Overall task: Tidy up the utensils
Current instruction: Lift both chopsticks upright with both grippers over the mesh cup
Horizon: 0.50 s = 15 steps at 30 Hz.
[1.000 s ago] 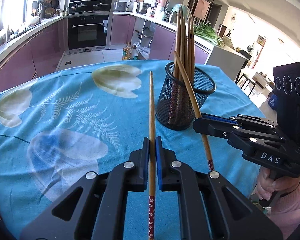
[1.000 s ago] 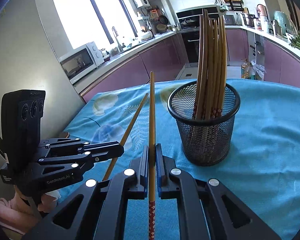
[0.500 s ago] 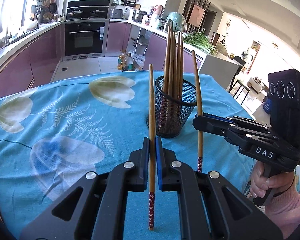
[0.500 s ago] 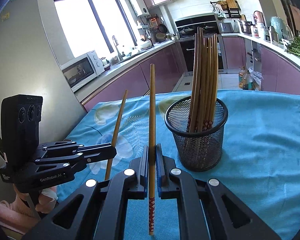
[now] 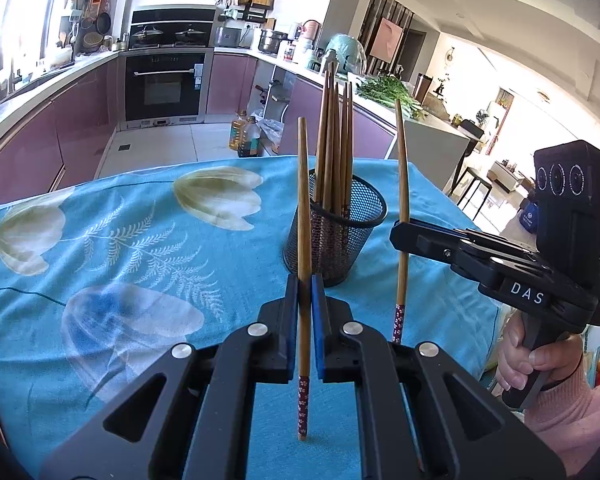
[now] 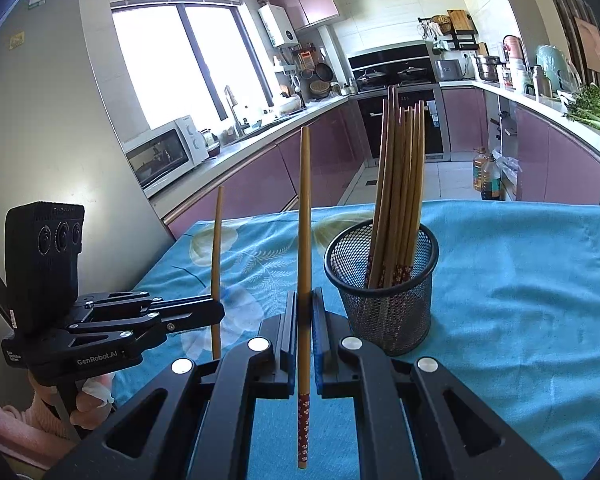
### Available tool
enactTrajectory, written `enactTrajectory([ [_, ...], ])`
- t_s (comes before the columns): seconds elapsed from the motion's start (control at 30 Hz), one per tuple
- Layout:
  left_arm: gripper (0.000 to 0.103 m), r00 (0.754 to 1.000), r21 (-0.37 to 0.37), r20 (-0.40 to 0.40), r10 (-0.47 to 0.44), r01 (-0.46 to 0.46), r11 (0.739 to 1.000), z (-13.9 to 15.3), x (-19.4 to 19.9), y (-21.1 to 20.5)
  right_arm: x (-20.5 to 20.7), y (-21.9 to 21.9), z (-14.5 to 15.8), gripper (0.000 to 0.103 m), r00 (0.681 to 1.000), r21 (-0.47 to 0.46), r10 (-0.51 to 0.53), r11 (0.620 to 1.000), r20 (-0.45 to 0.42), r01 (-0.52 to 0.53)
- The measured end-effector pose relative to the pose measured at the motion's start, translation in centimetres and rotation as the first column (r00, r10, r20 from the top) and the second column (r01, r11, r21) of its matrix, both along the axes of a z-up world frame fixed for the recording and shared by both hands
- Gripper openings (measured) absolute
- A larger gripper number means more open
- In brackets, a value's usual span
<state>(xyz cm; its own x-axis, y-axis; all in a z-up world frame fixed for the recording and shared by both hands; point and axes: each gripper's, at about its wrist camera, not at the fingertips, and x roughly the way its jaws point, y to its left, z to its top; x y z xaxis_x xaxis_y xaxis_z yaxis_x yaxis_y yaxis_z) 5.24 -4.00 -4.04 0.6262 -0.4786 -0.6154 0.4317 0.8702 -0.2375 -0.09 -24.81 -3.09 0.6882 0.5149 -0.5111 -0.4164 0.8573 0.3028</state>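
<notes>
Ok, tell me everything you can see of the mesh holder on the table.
The mesh holder is a black, round cup that looks like wire mesh, with a solid rim on top. It stands upright on the blue flowered tablecloth. Inside, a bundle of brown chopsticks leans together, their patterned red ends down at the bottom, showing through the mesh. Neither gripper touches it: the left gripper and the right gripper each hold one chopstick upright short of the holder.

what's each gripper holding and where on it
Each holds one chopstick upright, pinched on the lower shaft above the patterned end: left gripper its chopstick, right gripper its chopstick.
</notes>
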Motion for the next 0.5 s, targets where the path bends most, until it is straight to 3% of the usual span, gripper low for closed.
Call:
enactTrajectory([
  [0.5, 0.007, 0.999, -0.033, 0.045, -0.014, 0.015, 0.999, 2.2, -0.1, 0.3, 0.6, -0.5, 2.0, 0.006, 0.998, 0.003, -0.022, 1.000, 0.064, 0.022],
])
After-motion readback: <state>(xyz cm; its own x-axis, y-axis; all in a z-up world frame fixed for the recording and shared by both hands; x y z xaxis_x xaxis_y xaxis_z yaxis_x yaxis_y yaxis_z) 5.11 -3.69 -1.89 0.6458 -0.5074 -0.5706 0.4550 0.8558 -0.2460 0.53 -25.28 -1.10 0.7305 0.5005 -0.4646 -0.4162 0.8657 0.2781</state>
